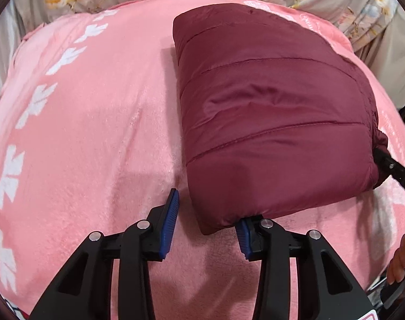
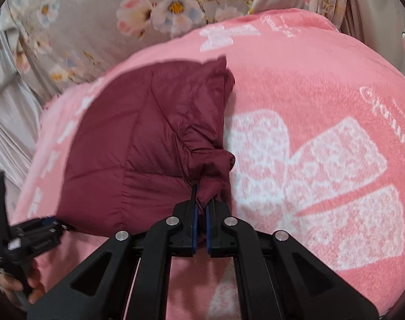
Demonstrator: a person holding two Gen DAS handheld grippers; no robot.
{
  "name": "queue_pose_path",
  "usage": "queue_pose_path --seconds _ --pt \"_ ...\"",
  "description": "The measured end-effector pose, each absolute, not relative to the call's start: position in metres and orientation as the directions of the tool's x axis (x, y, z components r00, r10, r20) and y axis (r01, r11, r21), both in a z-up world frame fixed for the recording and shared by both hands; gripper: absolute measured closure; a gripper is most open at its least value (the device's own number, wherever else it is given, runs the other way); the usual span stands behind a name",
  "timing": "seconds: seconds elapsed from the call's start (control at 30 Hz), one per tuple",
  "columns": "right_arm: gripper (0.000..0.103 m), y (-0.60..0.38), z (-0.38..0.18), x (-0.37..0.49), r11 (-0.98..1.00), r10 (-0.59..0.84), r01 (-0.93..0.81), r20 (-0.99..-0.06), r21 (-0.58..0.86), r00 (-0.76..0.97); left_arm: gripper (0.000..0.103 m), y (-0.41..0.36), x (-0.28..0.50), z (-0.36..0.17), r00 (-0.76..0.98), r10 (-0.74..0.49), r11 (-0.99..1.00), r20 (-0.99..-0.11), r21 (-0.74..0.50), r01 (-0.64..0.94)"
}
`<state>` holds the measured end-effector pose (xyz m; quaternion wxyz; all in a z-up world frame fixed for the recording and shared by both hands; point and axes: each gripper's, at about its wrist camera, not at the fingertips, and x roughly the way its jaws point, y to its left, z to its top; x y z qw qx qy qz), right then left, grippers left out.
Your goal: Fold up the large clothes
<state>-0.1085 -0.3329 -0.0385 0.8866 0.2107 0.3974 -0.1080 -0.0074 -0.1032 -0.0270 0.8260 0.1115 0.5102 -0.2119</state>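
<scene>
A maroon quilted puffer jacket lies folded into a thick block on a pink blanket. My left gripper is open at the jacket's near corner; the corner hangs between the blue pads, the right pad partly under it. In the right wrist view the jacket lies left of centre. My right gripper is shut on a bunched fold of the jacket's edge. The right gripper also shows in the left wrist view at the jacket's right side. The left gripper shows at the lower left of the right wrist view.
The pink blanket has white bow and leaf prints and covers a bed. A grey floral fabric lies behind it. A hand shows at the right edge of the left wrist view.
</scene>
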Motion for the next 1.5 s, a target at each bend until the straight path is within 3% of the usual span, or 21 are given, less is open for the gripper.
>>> queue_pose_path --seconds 0.5,0.57,0.6,0.63,0.67,0.73,0.8,0.87,0.97,1.03,1.3,1.5 --pt "0.100 -0.334 -0.057 -0.108 0.896 -0.026 0.349 -0.750 0.276 0.661 0.064 -0.110 -0.010 -0.029 0.425 -0.198 0.878 -0.884 0.033 0.477" --pt "0.096 -0.341 -0.052 -0.115 0.881 0.003 0.354 -0.750 0.315 0.661 0.060 -0.101 -0.011 -0.023 0.399 -0.215 0.872 -0.891 0.009 0.490" --pt "0.089 -0.344 -0.049 -0.121 0.873 0.003 0.366 -0.755 0.321 0.656 0.057 -0.093 -0.012 -0.017 0.375 -0.224 0.868 -0.899 -0.009 0.497" --pt "0.074 -0.347 -0.045 -0.125 0.870 -0.013 0.383 -0.761 0.311 0.648 0.057 -0.086 -0.013 -0.012 0.359 -0.238 0.866 -0.902 -0.029 0.500" --pt "0.068 -0.350 -0.041 -0.132 0.868 -0.032 0.397 -0.763 0.299 0.645 0.056 -0.079 -0.015 -0.005 0.348 -0.258 0.863 -0.901 -0.053 0.503" --pt "0.064 -0.357 -0.031 -0.140 0.863 -0.036 0.402 -0.754 0.307 0.655 0.040 -0.061 -0.016 0.013 0.351 -0.303 0.861 -0.886 -0.097 0.499" --pt "0.060 -0.366 -0.022 -0.142 0.844 -0.010 0.400 -0.735 0.358 0.678 0.036 -0.051 -0.010 0.032 0.397 -0.315 0.878 -0.862 -0.106 0.467" --pt "0.046 -0.377 -0.011 -0.136 0.818 0.034 0.380 -0.696 0.432 0.718 0.033 -0.052 0.004 0.051 0.427 -0.349 0.879 -0.834 -0.133 0.458" --pt "0.037 -0.384 0.003 -0.116 0.805 0.058 0.356 -0.661 0.474 0.748 0.023 -0.072 0.025 0.067 0.448 -0.405 0.870 -0.797 -0.184 0.458" --pt "0.025 -0.391 0.004 -0.097 0.792 0.072 0.351 -0.647 0.499 0.759 0.017 -0.094 0.044 0.065 0.435 -0.421 0.859 -0.796 -0.197 0.473" --pt "0.025 -0.410 -0.041 -0.038 0.713 0.173 0.383 -0.677 0.588 0.716 0.014 -0.140 0.100 0.015 0.326 -0.440 0.861 -0.837 -0.290 0.417" --pt "0.023 -0.408 -0.068 -0.030 0.633 0.273 0.325 -0.595 0.703 0.756 0.005 -0.155 0.102 0.001 0.390 -0.392 0.883 -0.833 -0.222 0.414"
